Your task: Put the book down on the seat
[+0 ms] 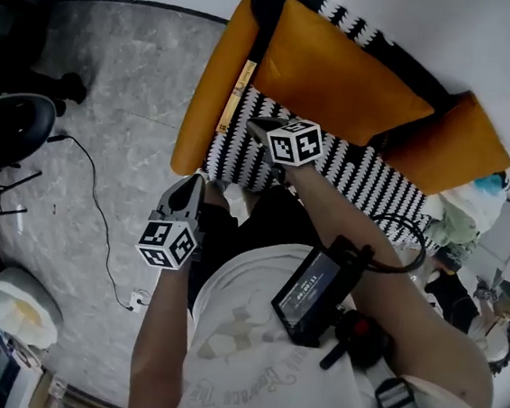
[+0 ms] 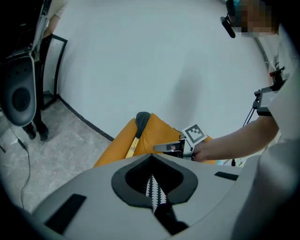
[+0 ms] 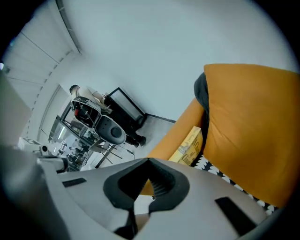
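The right tool (image 1: 265, 129), pressed together on nothing, hovers over the black-and-white seat (image 1: 349, 168) just beside the book (image 1: 241, 90), which stands on edge against the orange armrest (image 1: 205, 94) with its long axis along it, while the left tool (image 1: 186, 191), also closed and empty, is farther away, and the lower part of the book is hidden.

book (image 1: 240, 88) partly hidden by cushion (image 1: 341, 72), print unreadable

White printed T-shirt (image 1: 231, 341), black strapped device (image 1: 310, 297)

Jaws together — left gripper (image 1: 195, 183), right gripper (image 1: 256, 124).
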A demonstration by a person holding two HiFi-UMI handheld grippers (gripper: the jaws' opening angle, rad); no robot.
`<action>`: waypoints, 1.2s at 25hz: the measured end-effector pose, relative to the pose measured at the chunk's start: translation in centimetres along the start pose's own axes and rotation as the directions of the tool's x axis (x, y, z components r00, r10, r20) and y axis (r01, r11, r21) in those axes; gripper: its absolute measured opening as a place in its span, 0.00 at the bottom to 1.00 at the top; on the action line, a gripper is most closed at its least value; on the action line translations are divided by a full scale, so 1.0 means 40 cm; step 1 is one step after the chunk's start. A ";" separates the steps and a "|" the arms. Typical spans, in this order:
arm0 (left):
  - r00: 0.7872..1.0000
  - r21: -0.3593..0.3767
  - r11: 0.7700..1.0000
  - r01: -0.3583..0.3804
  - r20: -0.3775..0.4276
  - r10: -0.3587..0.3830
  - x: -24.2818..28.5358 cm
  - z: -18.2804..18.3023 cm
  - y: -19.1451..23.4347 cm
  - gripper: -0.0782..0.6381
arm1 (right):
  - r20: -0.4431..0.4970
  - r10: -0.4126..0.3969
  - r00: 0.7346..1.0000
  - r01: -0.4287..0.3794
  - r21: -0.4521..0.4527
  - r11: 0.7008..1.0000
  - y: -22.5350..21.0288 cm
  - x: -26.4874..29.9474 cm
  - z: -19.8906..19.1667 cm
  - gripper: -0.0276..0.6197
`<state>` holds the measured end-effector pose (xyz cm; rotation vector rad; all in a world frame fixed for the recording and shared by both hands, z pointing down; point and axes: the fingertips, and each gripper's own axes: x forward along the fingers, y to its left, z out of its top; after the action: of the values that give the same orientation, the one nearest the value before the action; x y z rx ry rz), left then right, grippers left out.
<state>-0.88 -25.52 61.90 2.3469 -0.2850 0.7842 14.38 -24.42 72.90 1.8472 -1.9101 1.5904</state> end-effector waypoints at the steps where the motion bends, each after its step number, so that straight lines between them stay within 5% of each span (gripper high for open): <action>1: 1.000 0.008 1.000 0.000 0.008 0.000 0.000 0.012 -0.007 0.13 | 0.012 0.020 1.000 -0.019 -0.016 1.000 0.016 -0.022 0.009 0.07; 12: 0.992 0.074 0.997 -0.027 0.127 0.017 -0.037 0.172 -0.065 0.13 | 0.162 0.247 0.955 -0.219 -0.174 0.960 0.200 -0.246 0.174 0.06; 20: 0.991 0.113 0.993 -0.043 0.128 0.028 -0.105 0.165 -0.063 0.13 | 0.257 0.372 0.892 -0.288 -0.311 0.906 0.338 -0.378 0.232 0.06; 30: 0.993 0.168 0.986 -0.004 0.118 -0.016 -0.172 0.146 -0.084 0.13 | 0.303 0.354 0.885 -0.252 -0.328 0.910 0.388 -0.439 0.152 0.06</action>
<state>-2.39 -26.60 52.45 2.5576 -0.2708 0.6902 11.23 -19.60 49.38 1.8815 -2.5387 1.0037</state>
